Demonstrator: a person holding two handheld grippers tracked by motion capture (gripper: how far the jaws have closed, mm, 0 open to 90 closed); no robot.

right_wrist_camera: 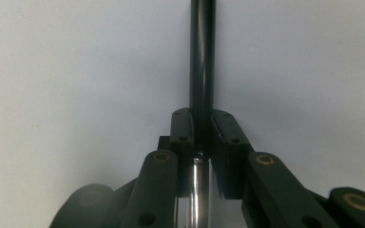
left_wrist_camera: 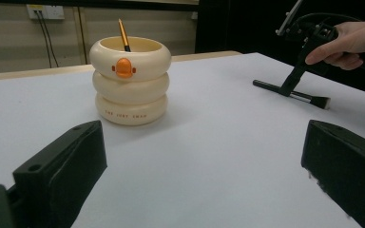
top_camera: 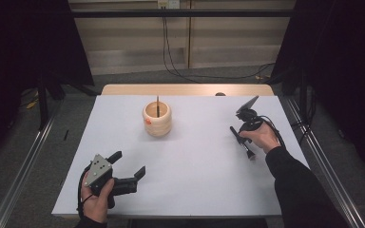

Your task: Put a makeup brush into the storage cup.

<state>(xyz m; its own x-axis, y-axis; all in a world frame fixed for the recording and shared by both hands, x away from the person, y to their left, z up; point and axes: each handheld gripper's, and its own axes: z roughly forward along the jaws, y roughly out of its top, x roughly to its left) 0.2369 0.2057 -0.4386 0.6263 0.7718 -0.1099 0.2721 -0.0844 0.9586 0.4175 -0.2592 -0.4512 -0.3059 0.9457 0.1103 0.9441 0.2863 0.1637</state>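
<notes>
Right gripper clamped on black makeup brush, brush lying on table.
Handle pinched between its fingers. Left gripper fingers wide apart, empty; cream holder ahead of them.

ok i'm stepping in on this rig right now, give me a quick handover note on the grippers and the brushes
Right gripper: shut on the black brush, which lies flat on the white table at the right; jaws clamp its handle near the metal ferrule.
Left gripper: open, holding nothing, low over the near left of the table.
Cream ringed holder: upright at centre back, one brush already standing in it.
Done: the black brush is gripped.
Left, as it looks: lift it and stand it in the holder.
</notes>
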